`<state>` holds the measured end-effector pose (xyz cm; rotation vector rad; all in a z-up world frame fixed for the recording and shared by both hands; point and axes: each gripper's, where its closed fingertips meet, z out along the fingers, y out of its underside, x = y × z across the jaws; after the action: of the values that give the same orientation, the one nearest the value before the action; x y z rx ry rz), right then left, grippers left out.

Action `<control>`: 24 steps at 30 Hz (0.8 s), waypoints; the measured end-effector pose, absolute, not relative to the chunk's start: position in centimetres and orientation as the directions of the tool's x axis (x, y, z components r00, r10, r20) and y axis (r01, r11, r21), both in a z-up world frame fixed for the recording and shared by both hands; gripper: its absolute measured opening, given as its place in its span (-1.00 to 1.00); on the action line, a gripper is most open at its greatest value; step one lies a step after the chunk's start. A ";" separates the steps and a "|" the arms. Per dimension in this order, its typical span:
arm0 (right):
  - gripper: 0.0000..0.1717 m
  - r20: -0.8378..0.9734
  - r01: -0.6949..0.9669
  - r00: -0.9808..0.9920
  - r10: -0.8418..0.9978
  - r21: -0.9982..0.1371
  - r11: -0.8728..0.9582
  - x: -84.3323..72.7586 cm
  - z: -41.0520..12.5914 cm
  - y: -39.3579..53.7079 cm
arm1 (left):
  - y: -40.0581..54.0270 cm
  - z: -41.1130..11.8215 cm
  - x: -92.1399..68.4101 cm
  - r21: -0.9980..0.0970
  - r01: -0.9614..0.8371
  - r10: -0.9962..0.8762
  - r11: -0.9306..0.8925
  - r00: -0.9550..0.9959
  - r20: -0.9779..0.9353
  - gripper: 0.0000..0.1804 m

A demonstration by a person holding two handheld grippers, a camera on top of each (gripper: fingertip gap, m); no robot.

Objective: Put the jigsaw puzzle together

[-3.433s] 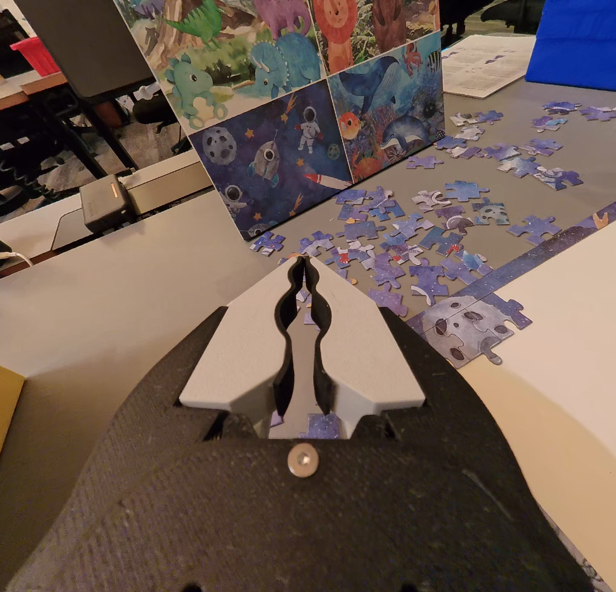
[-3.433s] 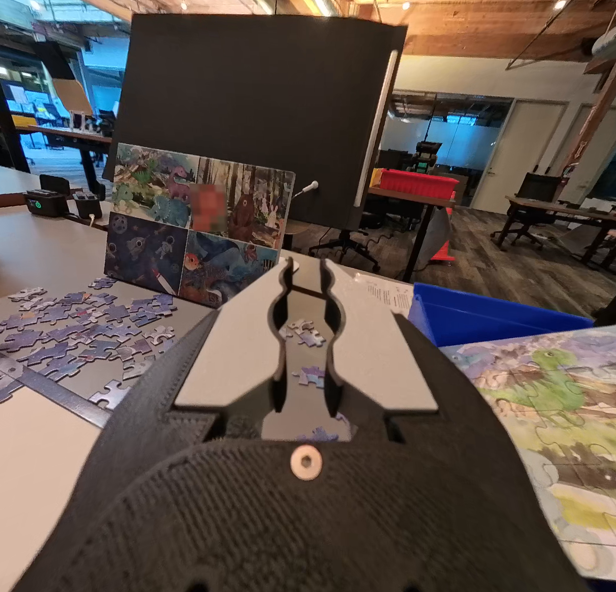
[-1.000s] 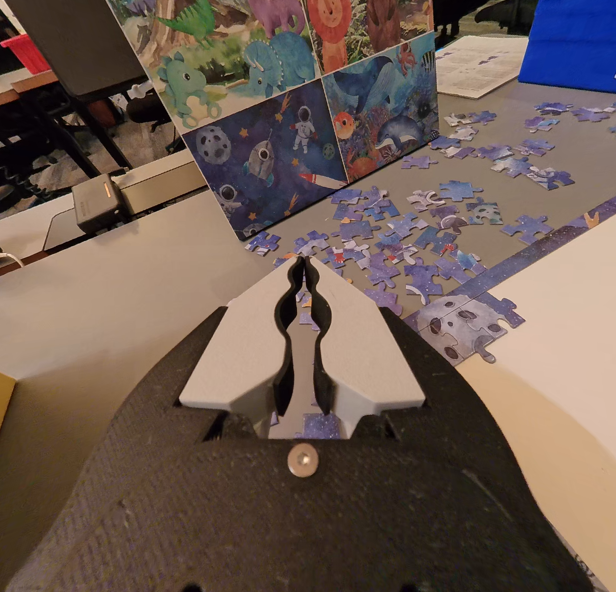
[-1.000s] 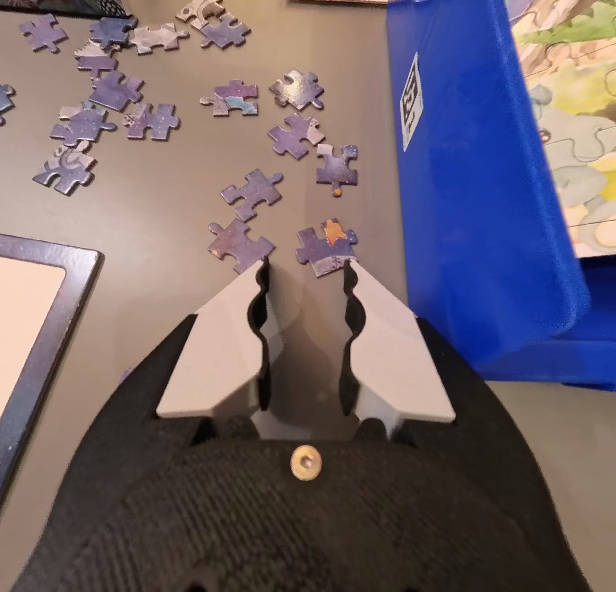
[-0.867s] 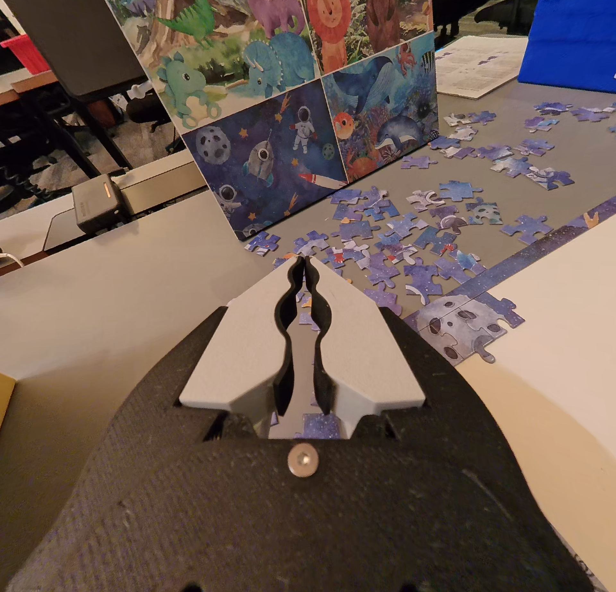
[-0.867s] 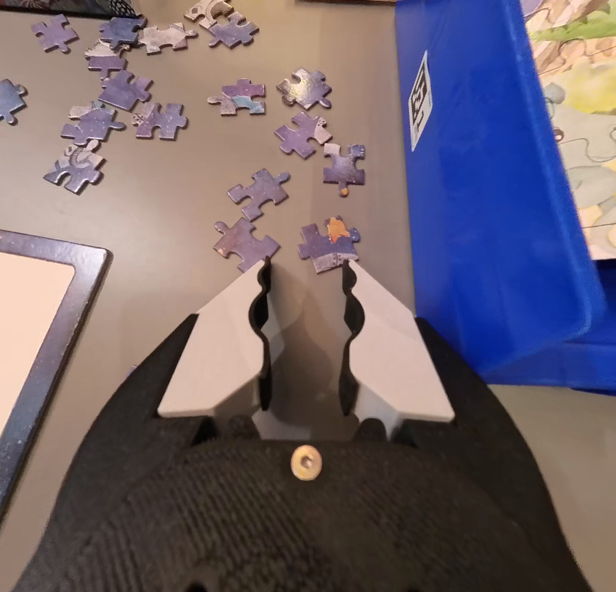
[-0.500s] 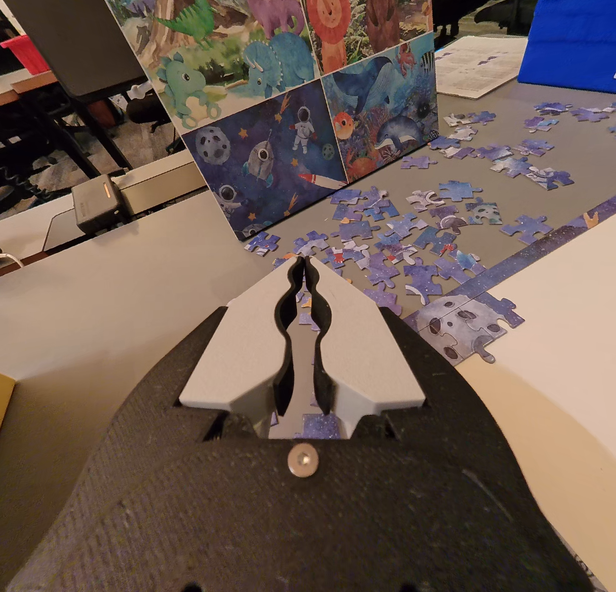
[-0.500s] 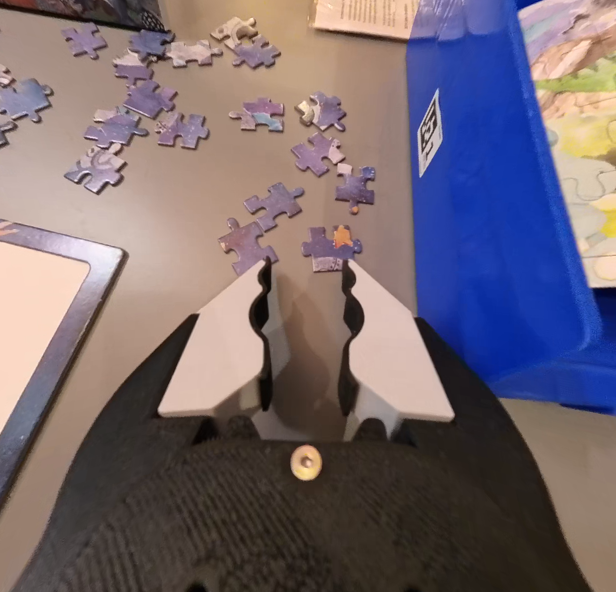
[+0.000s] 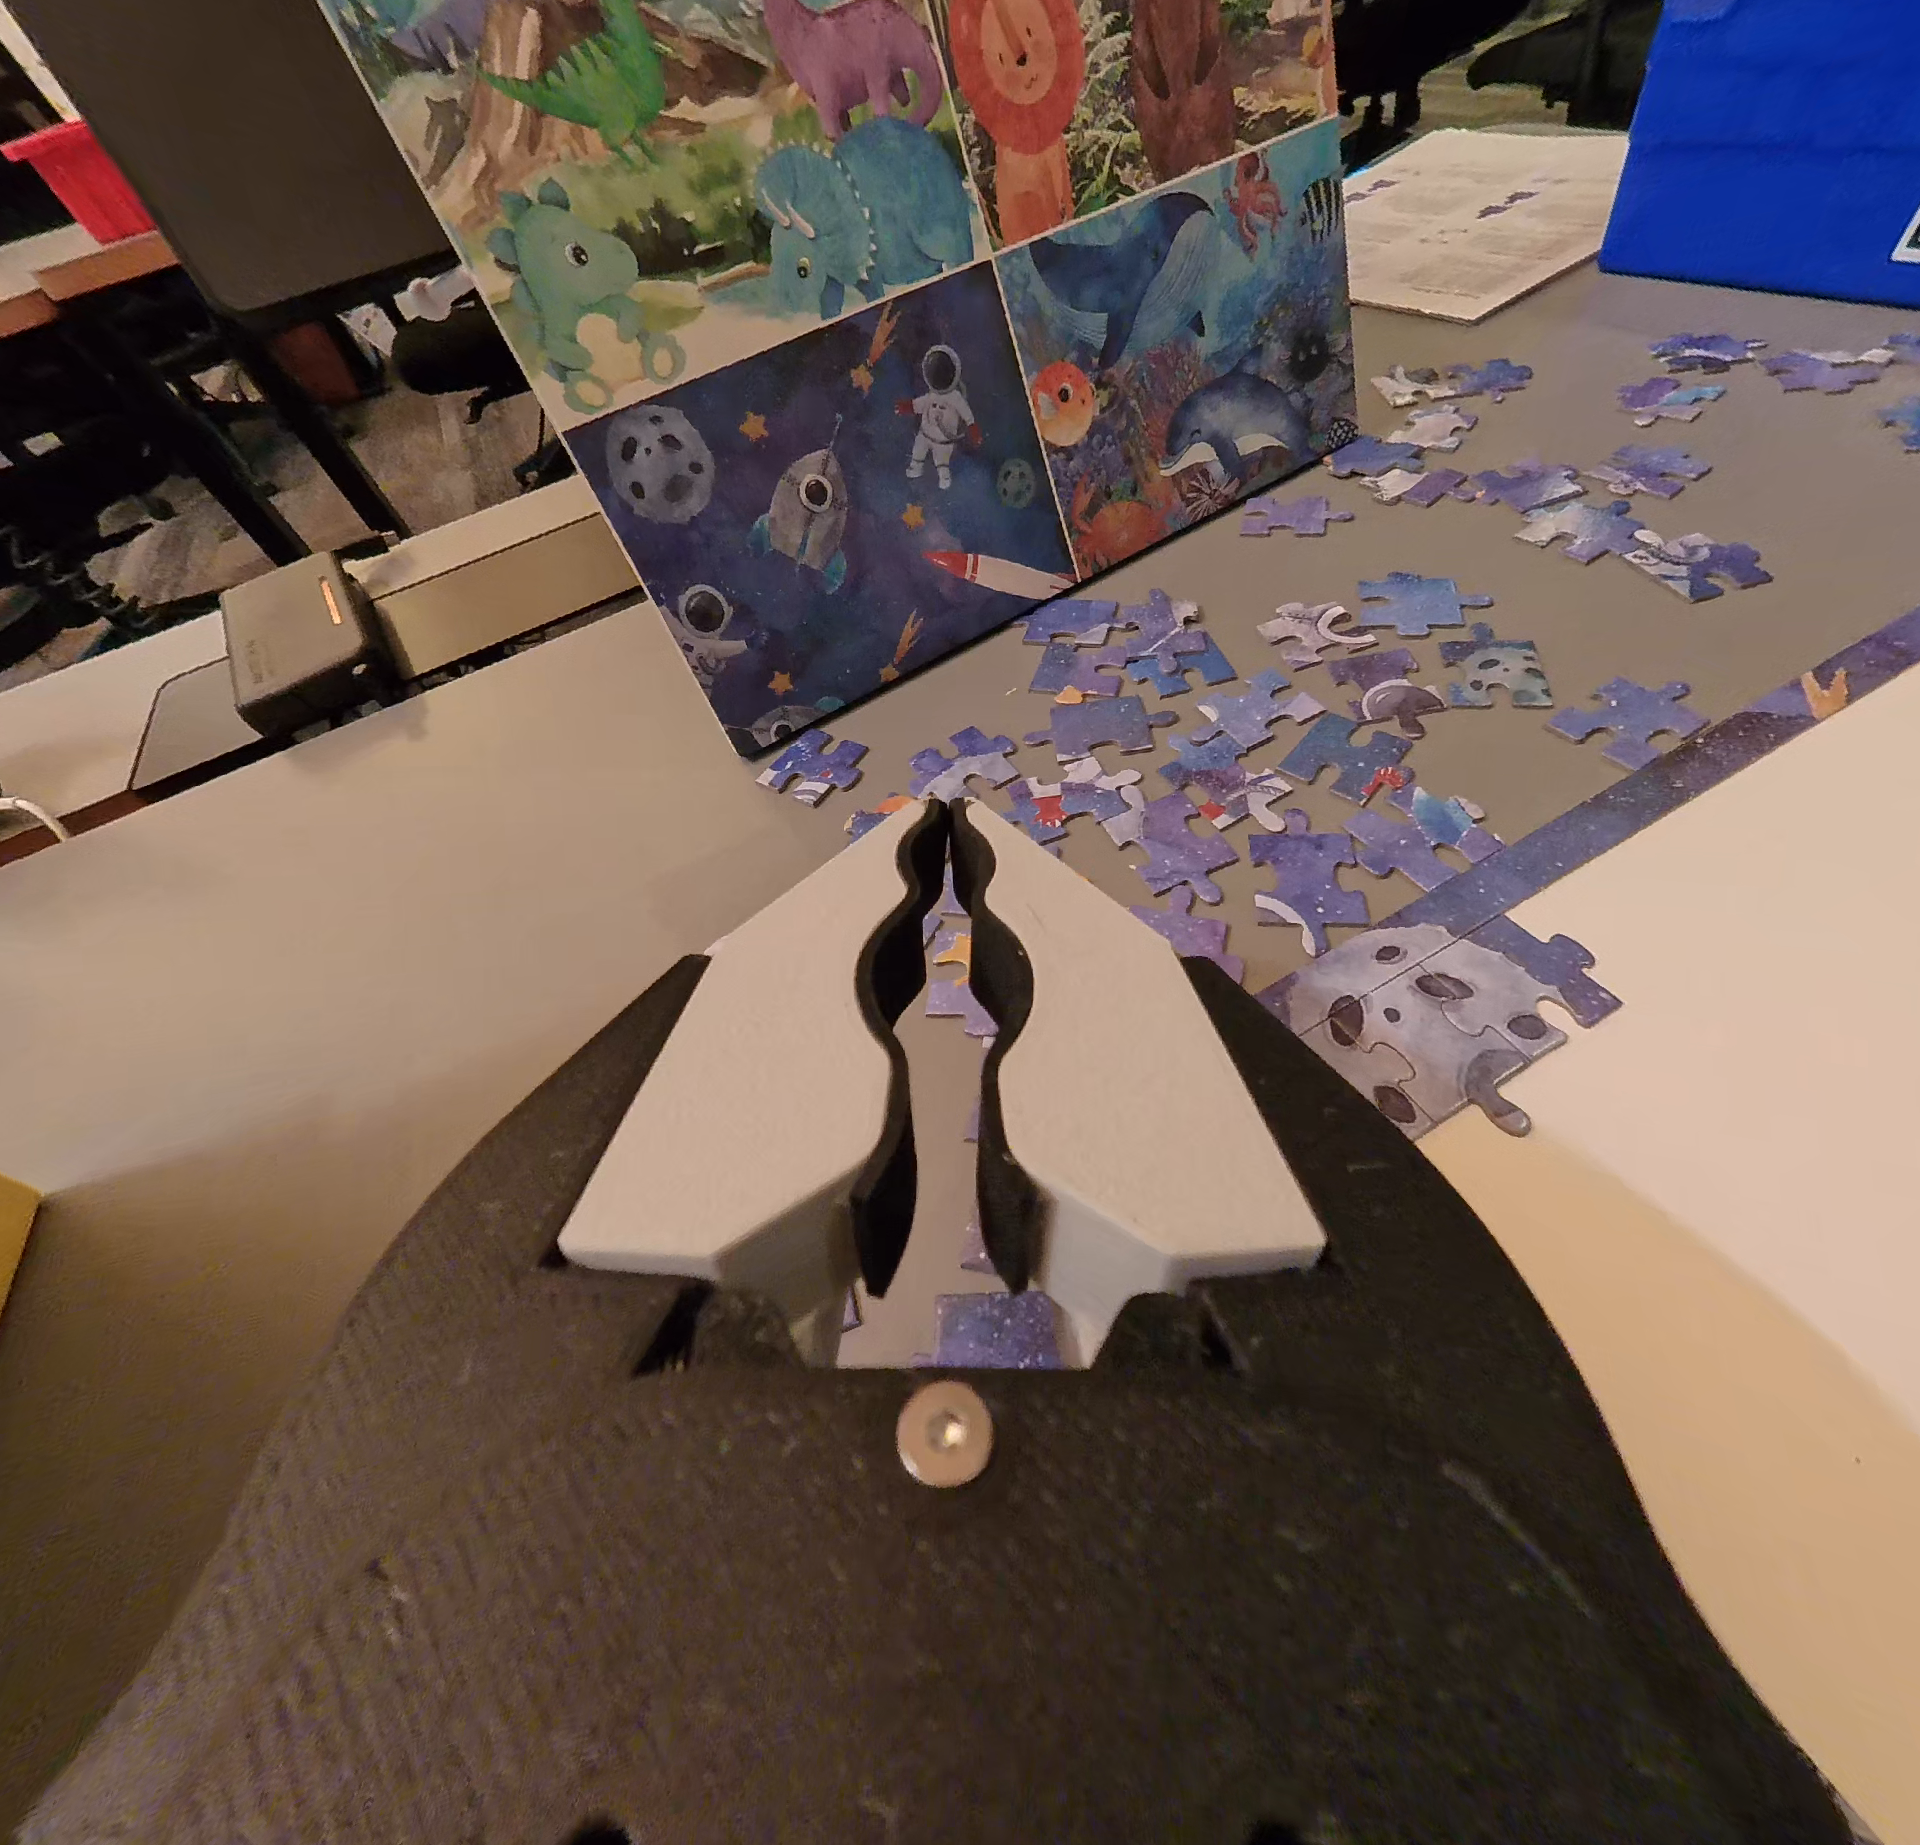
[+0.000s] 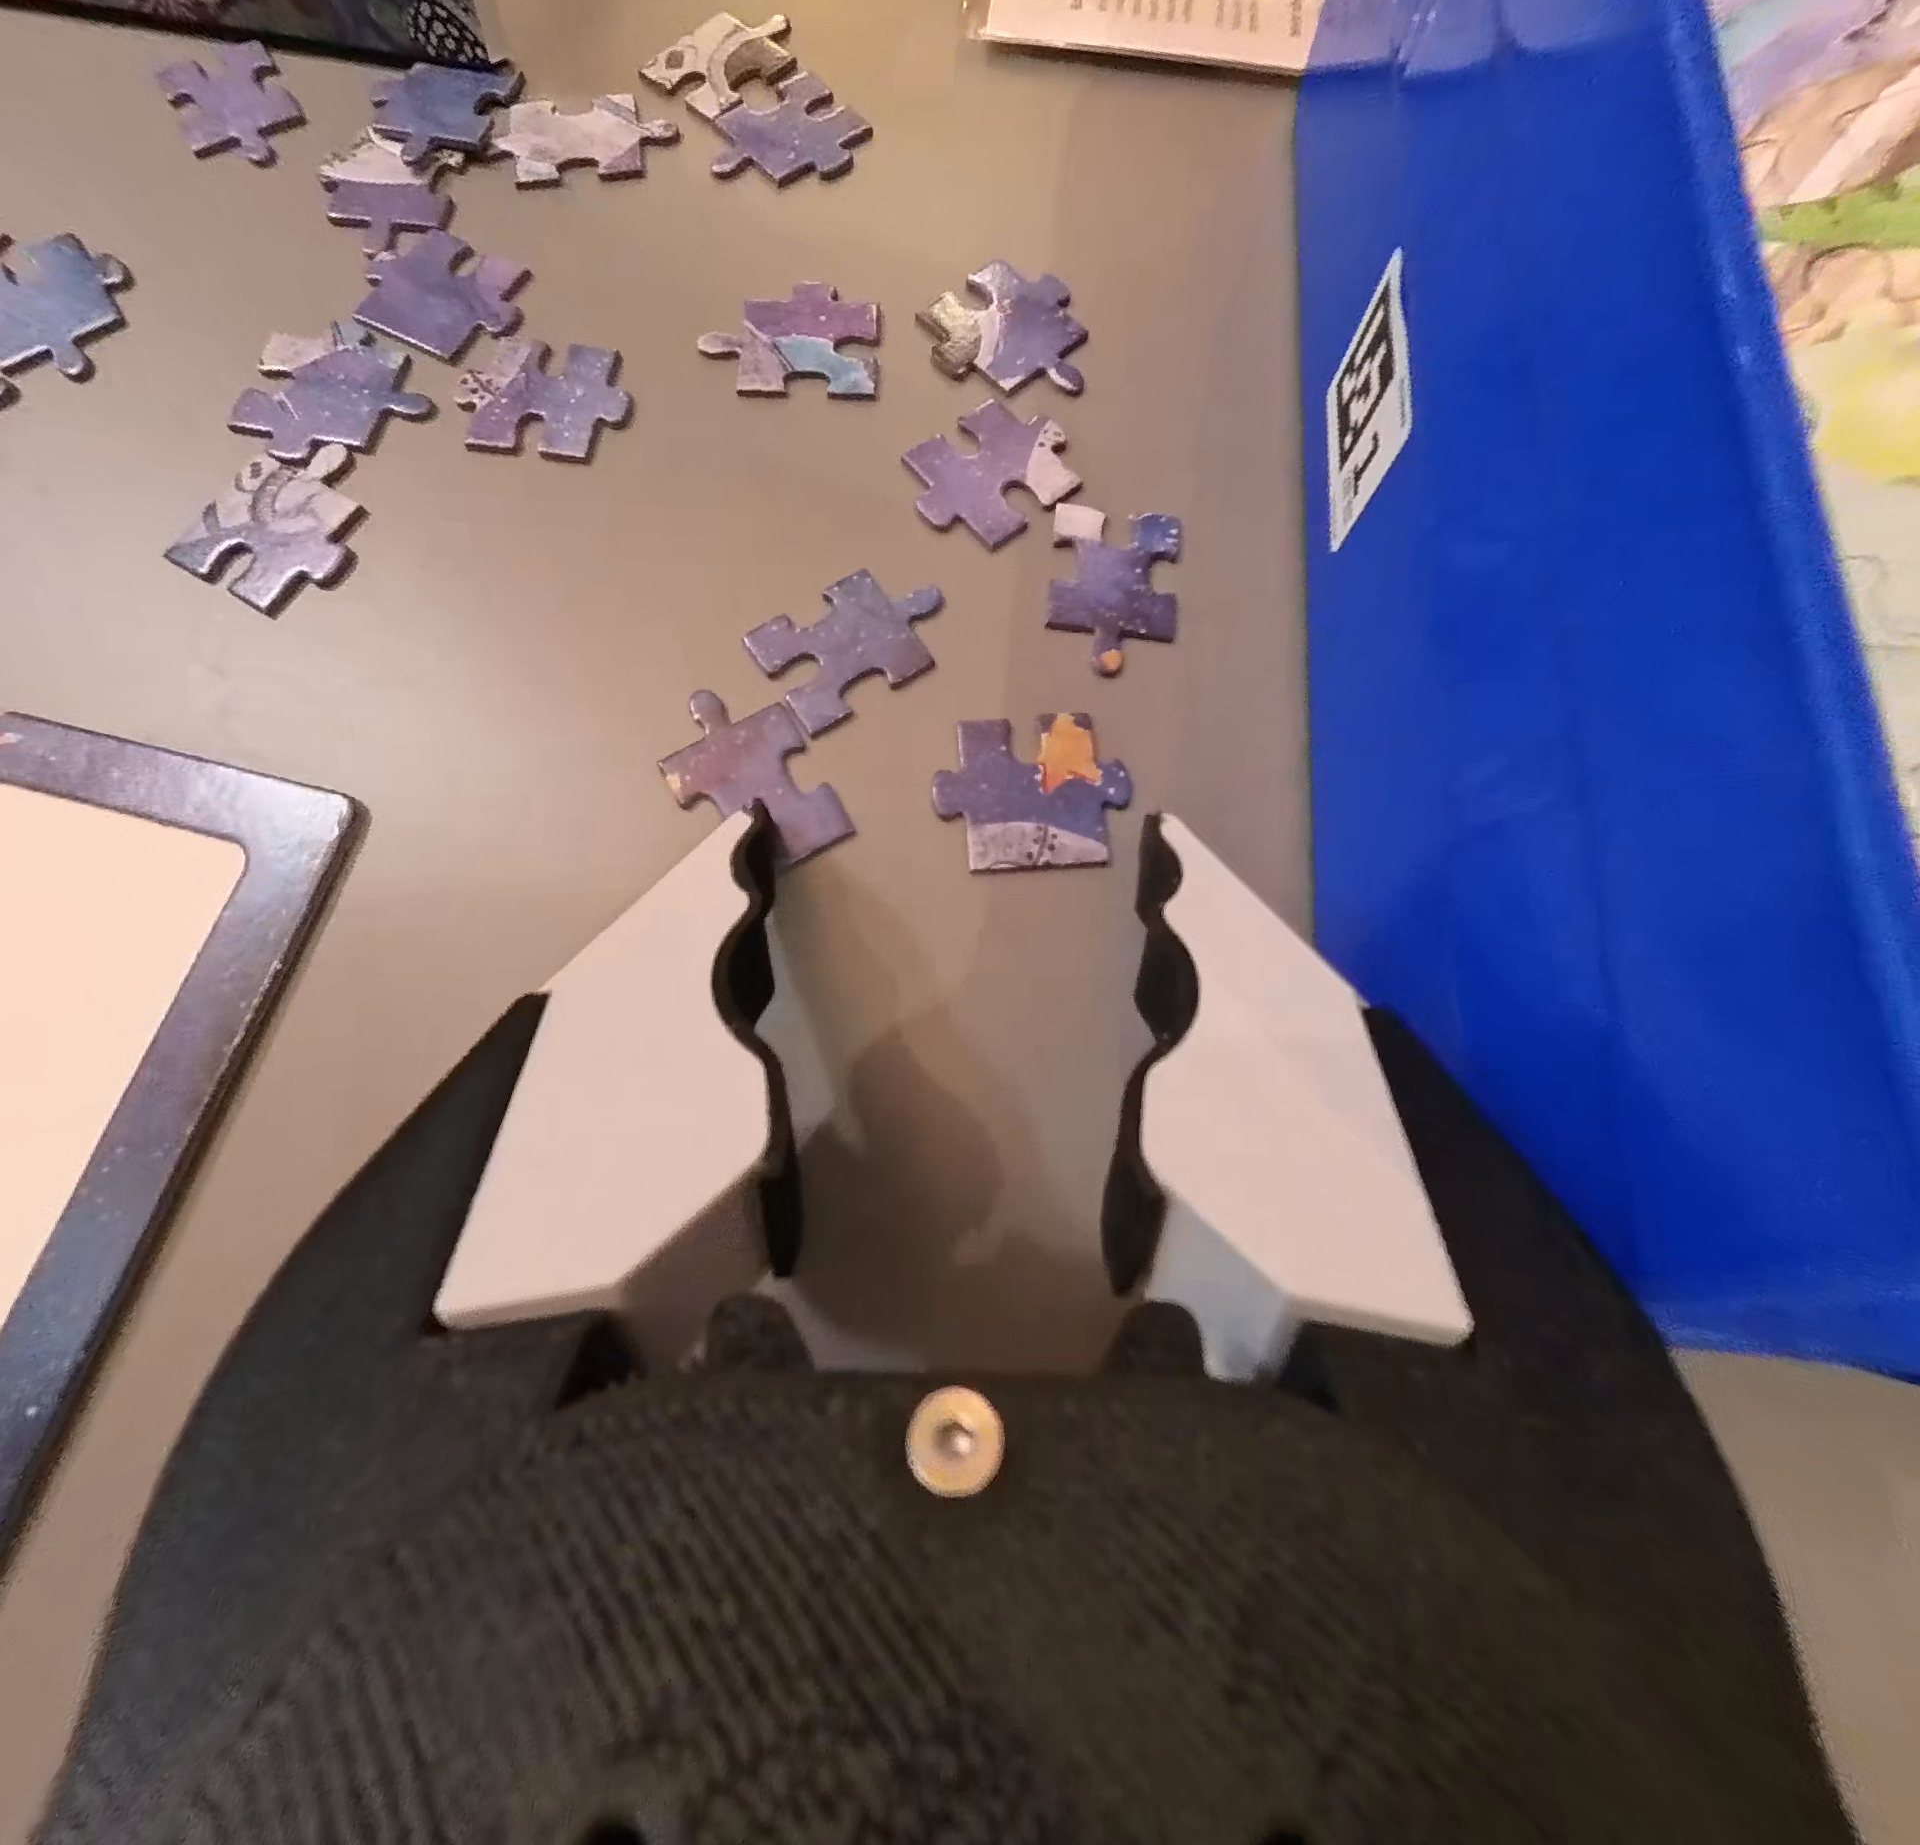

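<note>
Right wrist view — right gripper (image 10: 951,824) fingers apart over orange-marked puzzle piece (image 10: 1029,793).

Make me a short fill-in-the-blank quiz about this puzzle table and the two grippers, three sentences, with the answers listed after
1. The right gripper has its jaws ____ above the grey table.
2. The bin to the right of the loose puzzle pieces is coloured ____.
3. The left gripper has its fingertips ____, with nothing held between them.

Missing words: open; blue; shut
</note>
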<state>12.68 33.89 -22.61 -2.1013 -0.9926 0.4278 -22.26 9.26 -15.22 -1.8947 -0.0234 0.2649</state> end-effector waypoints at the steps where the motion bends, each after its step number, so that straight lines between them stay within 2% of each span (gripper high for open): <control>1: -0.19 0.009 0.509 0.642 0.767 -0.753 -0.417 12.6 -22.7 33.8 | 9.2 -15.2 -22.3 -0.935 -0.114 0.147 -0.336 0.974 -0.172 -1.00; 7: -0.21 -0.024 0.499 0.636 0.772 -0.750 -0.434 12.6 -22.7 33.2 | 9.2 -15.2 -22.4 -0.935 -0.115 0.148 -0.336 0.974 -0.173 -1.00; 12: -0.31 -0.057 0.494 0.615 0.787 -0.749 -0.441 12.3 -22.6 32.4 | 9.2 -15.2 -22.4 -0.934 -0.116 0.149 -0.337 0.973 -0.174 -1.00; 24: -0.36 -0.034 0.507 0.613 0.789 -0.749 -0.427 12.2 -22.7 32.4 | 9.2 -15.3 -22.4 -0.931 -0.121 0.148 -0.344 0.972 -0.181 -1.00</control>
<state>12.22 32.44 -22.67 -2.1165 -1.0158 0.5014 -22.42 9.21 -15.35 -1.9019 -0.0193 0.2748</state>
